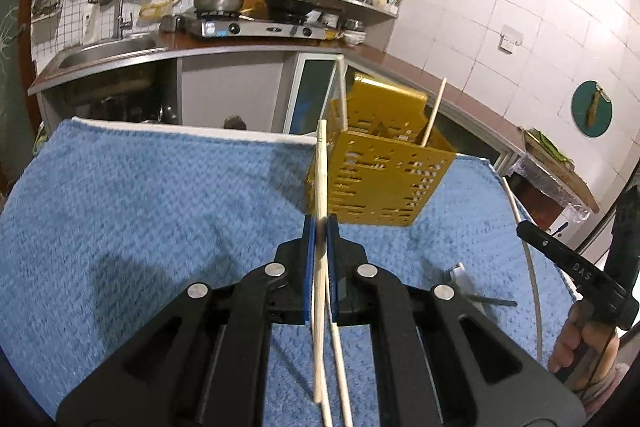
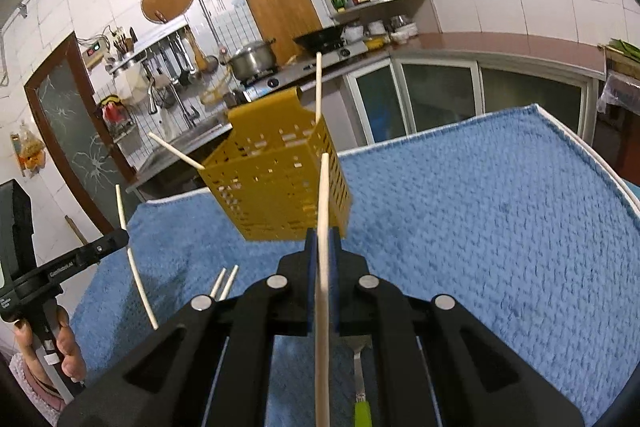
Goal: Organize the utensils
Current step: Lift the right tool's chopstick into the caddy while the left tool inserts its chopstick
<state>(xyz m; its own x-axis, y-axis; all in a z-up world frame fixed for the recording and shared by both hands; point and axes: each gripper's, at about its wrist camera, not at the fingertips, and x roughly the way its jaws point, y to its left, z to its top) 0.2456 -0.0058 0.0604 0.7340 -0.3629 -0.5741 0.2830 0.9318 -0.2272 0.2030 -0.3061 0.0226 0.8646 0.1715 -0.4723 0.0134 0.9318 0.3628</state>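
In the left wrist view the left gripper (image 1: 320,223) has its blue-padded jaws closed on a pale wooden chopstick (image 1: 321,187), which runs up between the pads and ends just before the perforated mustard-yellow plastic utensil holder (image 1: 380,171); a second pale stick (image 1: 340,367) lies close beside the first below the jaws, and whether it is clamped as well cannot be told; the holder stands on a blue textured towel (image 1: 140,207) just ahead and slightly right of the pads, with one chopstick (image 1: 434,111) already leaning out of it; to do this step well, the tip should probably be lifted clear of the near rim, brought over the open top and lowered steeply, since a shallow angle might catch a slot or nudge the light box; the right-hand tool (image 1: 576,271) shows at the far right edge. In the right wrist view the right gripper (image 2: 323,239) is likewise clamped on a long pale chopstick (image 2: 323,195), whose tip rises in front of the holder (image 2: 276,183), which sits directly ahead and slightly left; two sticks (image 2: 318,87) project from the holder; a green-handled metal utensil (image 2: 361,387) lies on the towel (image 2: 480,207) under the gripper, and two pale stick ends (image 2: 224,281) lie to the left, near the left hand (image 2: 60,347).
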